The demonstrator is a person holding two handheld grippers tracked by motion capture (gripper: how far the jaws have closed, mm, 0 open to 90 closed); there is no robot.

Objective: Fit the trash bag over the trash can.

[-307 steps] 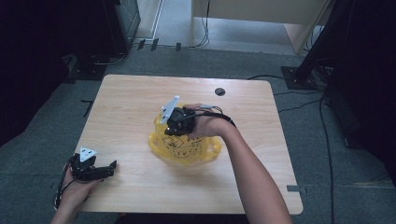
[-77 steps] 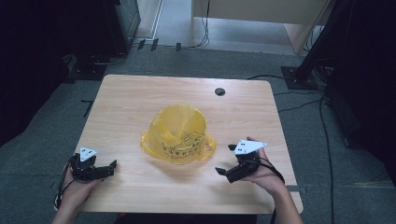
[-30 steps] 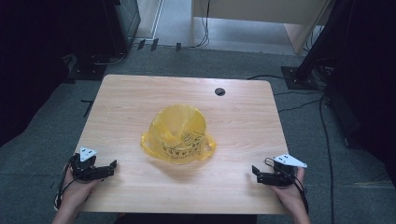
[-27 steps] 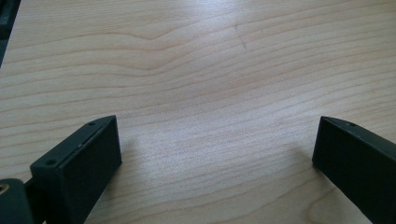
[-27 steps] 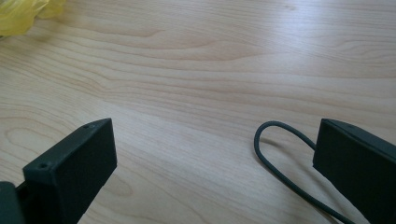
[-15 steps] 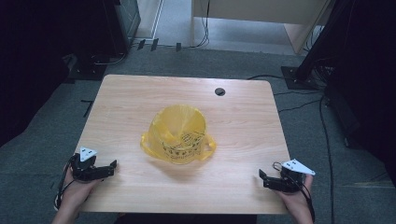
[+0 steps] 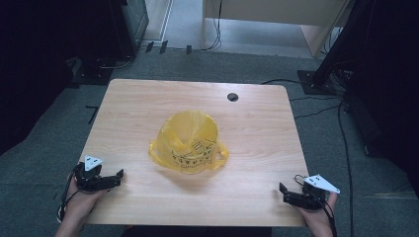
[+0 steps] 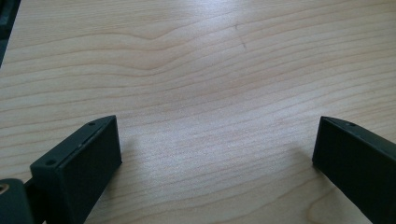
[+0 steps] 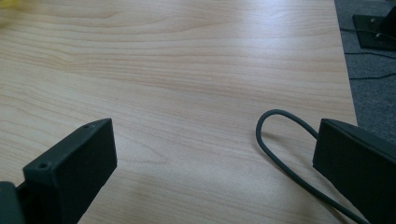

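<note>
Yellow bag (image 7: 189, 142) between parted grippers (both empty)

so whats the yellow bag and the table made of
Bag: looks like thin, glossy, translucent plastic film; it crinkles, stands open loosely and carries black print. Table: light wood or wood-look laminate with a smooth matte finish; grain lines show in both gripper views, but which one is unclear.

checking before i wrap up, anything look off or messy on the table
Nothing stands out. The yellow plastic bag stands open and upright mid-table, nothing spilled around it. Both hand-held grippers, left and right, rest open at the near corners, apart from the bag.
</note>
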